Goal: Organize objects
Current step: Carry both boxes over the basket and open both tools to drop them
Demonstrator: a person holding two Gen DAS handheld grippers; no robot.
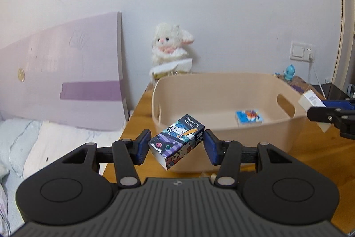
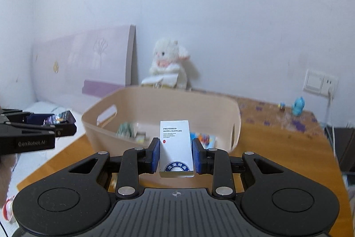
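Observation:
My left gripper [image 1: 176, 148] is shut on a small cartoon-printed box [image 1: 177, 140], held tilted in the air just before the near wall of a beige plastic basket [image 1: 221, 134]. My right gripper [image 2: 175, 153] is shut on a white hotel-supplies box [image 2: 176, 148], held upright before the same basket [image 2: 106, 126]. A blue patterned pack [image 1: 249, 117] lies inside the basket, with a green-white packet [image 2: 126, 129] near its left wall. The right gripper shows at the right edge of the left wrist view [image 1: 319, 112]; the left gripper shows at the left edge of the right wrist view [image 2: 64, 123].
The basket stands on a wooden table [image 2: 288, 148]. A white plush toy [image 1: 168, 46] sits on a box against the wall behind it. A small blue figurine [image 2: 297, 106] stands at the back right near a wall socket [image 2: 320, 82]. A bed [image 1: 44, 141] lies left.

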